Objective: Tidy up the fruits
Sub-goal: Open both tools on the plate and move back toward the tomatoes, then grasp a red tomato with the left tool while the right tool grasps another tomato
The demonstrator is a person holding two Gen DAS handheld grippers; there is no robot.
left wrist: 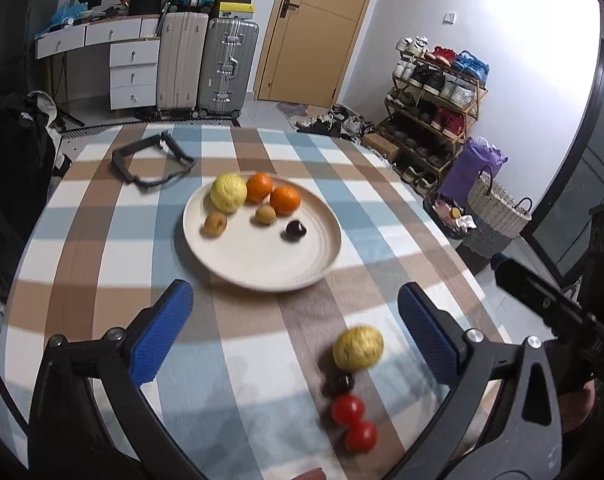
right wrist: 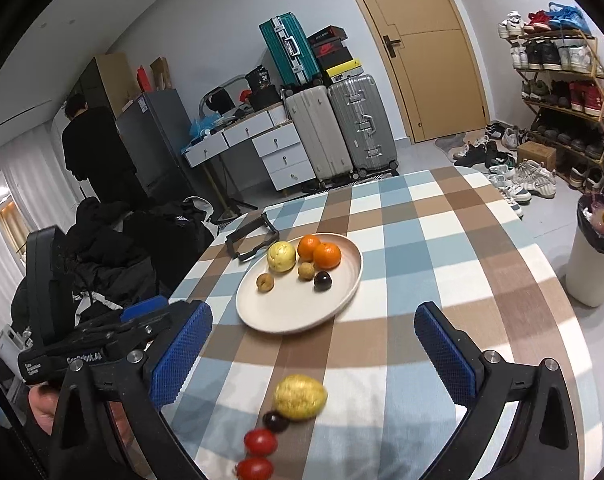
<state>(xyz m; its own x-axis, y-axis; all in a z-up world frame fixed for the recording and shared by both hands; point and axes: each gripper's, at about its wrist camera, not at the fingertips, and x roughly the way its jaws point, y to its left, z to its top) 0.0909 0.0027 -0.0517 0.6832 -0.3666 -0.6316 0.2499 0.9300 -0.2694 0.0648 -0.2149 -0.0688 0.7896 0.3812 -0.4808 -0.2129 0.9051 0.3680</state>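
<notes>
A cream plate (left wrist: 261,256) (right wrist: 285,312) on the checked tablecloth holds a yellow fruit (left wrist: 228,193) (right wrist: 281,256), two oranges (left wrist: 285,200) (right wrist: 326,255), two small brown fruits (left wrist: 215,224) (right wrist: 265,281) and a dark plum (left wrist: 296,229) (right wrist: 322,281). Loose on the cloth in front lie a yellow lemon (left wrist: 358,348) (right wrist: 299,397), a dark fruit (left wrist: 340,383) (right wrist: 275,421) and two cherry tomatoes (left wrist: 347,410) (right wrist: 260,441). My left gripper (left wrist: 295,328) is open and empty above the cloth, the lemon between its fingers. My right gripper (right wrist: 314,344) is open and empty, above the lemon.
A black frame-like object (left wrist: 151,160) (right wrist: 251,240) lies on the table beyond the plate. Suitcases (left wrist: 205,64), a drawer desk, a shoe rack (left wrist: 434,108), baskets and a white bin (right wrist: 594,256) stand around the table. A person (right wrist: 89,152) stands at the back left.
</notes>
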